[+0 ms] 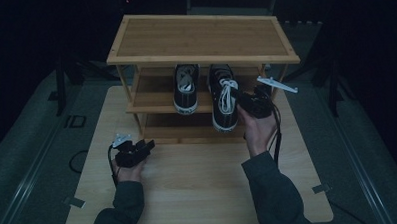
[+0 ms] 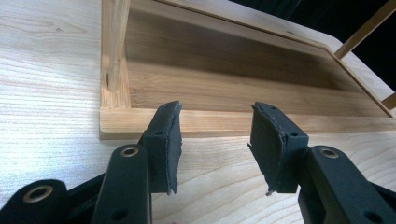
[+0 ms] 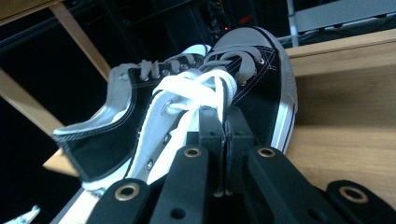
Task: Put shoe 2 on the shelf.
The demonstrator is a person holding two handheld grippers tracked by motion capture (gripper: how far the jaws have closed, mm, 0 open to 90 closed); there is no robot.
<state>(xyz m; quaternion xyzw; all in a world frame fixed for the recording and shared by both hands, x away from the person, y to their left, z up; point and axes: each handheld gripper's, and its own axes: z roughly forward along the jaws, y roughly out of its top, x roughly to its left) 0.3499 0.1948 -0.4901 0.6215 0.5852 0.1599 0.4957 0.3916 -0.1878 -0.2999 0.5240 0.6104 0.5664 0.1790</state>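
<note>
Claw on the right (image 3: 225, 122), jaws pinched together, seems to grip the side of the black shoe (image 1: 223, 98) sticking out from the middle shelf (image 1: 151, 101). That arm reaches forward. Left claw (image 1: 146, 145) rests open on the surface (image 1: 199, 187).

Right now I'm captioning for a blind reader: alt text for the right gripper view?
The right gripper, black jaws shut on the side of a black canvas sneaker with white laces, holds it at a wooden shoe rack shelf.
</note>
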